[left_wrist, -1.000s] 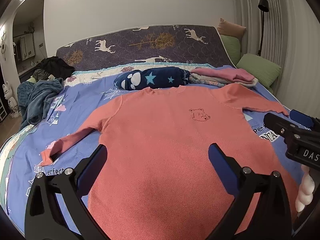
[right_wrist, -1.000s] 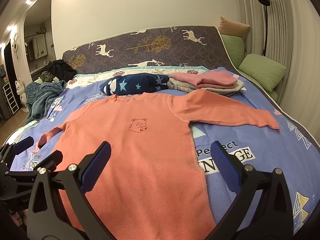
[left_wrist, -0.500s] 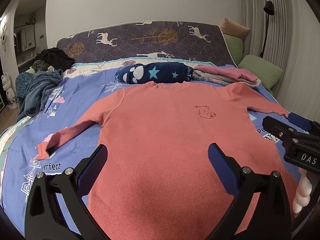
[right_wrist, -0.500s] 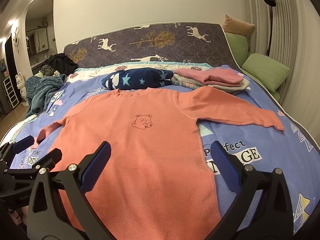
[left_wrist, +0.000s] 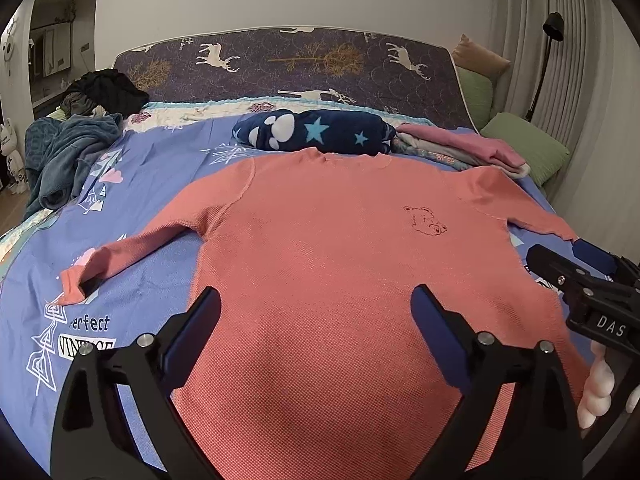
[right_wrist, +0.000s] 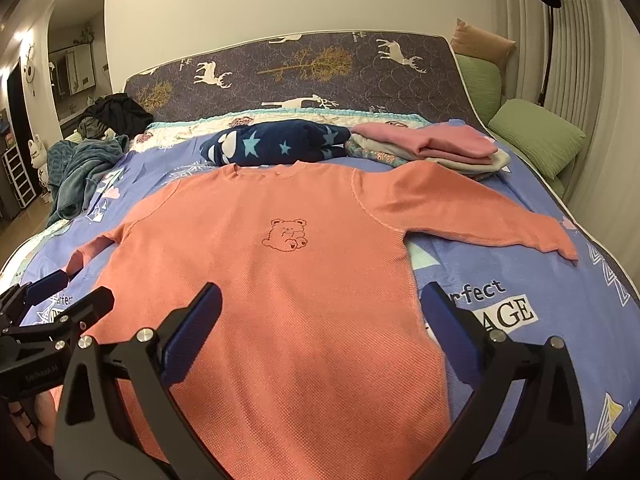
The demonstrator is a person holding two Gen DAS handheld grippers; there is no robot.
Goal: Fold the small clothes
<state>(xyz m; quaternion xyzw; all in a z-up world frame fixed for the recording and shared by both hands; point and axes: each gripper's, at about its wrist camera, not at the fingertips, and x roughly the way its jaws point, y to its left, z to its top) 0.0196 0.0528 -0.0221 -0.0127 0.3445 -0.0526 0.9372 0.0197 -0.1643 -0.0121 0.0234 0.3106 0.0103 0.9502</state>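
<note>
A coral long-sleeved shirt (left_wrist: pixel 320 264) with a small bear outline lies flat, face up, on the bed, both sleeves spread out; it also shows in the right wrist view (right_wrist: pixel 280 280). My left gripper (left_wrist: pixel 316 312) is open and empty above the shirt's lower left part. My right gripper (right_wrist: pixel 320 308) is open and empty above the shirt's lower right edge. Each gripper appears at the edge of the other's view: the right one (left_wrist: pixel 568 264) and the left one (right_wrist: pixel 68 296).
A navy star-print bundle (right_wrist: pixel 276 142) and a stack of folded pink and pale clothes (right_wrist: pixel 432 146) lie beyond the collar. Teal and dark clothes (left_wrist: pixel 68 148) are heaped at the far left. Green pillows (right_wrist: pixel 536 136) and a floor lamp stand at the right.
Both grippers have moved slightly forward and lower over the shirt, which looks larger. The shirt itself has not moved. Both stay open.
</note>
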